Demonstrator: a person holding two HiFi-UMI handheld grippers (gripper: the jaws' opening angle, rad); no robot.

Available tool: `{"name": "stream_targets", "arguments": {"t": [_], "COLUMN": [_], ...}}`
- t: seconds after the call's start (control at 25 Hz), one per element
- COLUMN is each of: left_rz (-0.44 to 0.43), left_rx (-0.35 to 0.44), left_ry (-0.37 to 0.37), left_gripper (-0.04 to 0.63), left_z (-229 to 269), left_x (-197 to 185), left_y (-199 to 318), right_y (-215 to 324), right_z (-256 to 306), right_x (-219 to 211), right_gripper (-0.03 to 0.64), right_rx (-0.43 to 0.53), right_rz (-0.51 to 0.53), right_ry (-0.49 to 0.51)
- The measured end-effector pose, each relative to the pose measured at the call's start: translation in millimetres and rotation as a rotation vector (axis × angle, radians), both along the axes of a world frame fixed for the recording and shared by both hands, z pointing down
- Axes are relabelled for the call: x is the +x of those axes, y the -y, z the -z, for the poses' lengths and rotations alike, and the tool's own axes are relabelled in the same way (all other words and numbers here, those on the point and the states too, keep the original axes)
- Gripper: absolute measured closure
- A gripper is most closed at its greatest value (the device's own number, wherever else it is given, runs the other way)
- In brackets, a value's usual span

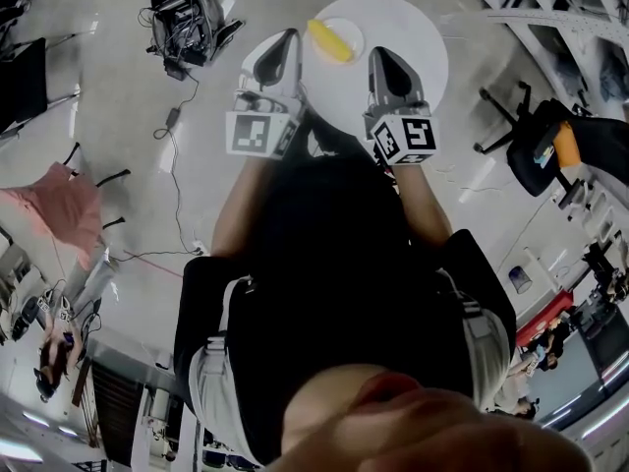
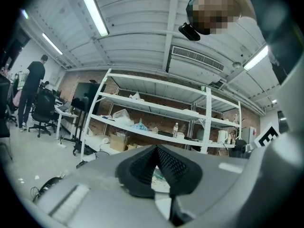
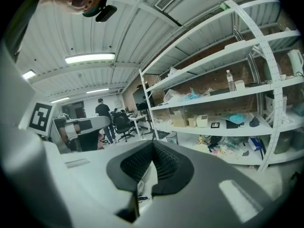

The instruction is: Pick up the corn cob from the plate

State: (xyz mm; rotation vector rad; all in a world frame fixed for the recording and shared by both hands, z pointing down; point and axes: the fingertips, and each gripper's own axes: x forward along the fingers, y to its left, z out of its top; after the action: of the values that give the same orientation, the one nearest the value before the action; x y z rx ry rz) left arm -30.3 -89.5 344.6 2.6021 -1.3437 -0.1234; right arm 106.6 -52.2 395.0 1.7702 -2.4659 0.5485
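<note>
The corn cob point(image 1: 331, 39) lies on a white plate point(image 1: 357, 33) on the round white table point(image 1: 418, 37). It sits untouched between the two grippers, just ahead of their tips. The left gripper point(image 1: 279, 57) has its jaws closed together with nothing in them. The right gripper point(image 1: 391, 71) also has its jaws closed and empty. Both are held out over the near edge of the table, apart from the cob.

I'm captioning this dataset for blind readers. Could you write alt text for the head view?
Seen from above, a person holds the left tool and the right tool, both shut and empty, out toward a round white table, where a yellow corn cob lies on a white plate between their tips. Cables cross the grey floor.
</note>
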Motion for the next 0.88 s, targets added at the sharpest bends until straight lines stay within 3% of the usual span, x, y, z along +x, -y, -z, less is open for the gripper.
{"name": "stream_targets", "arguments": {"t": [0.88], "left_rz": [-0.003], "left_rx": [-0.09], "left_ry": [-0.031], "left_gripper": [0.592], "left_z": [-52.0], "left_x": [9.8], "left_y": [31.1], "right_y": [24.7], "right_z": [-79.6], "right_x": [-6.9], "right_gripper": [0.609], "right_rx": [-0.131], "right_rz": [0.019], "right_ry": [-0.051]}}
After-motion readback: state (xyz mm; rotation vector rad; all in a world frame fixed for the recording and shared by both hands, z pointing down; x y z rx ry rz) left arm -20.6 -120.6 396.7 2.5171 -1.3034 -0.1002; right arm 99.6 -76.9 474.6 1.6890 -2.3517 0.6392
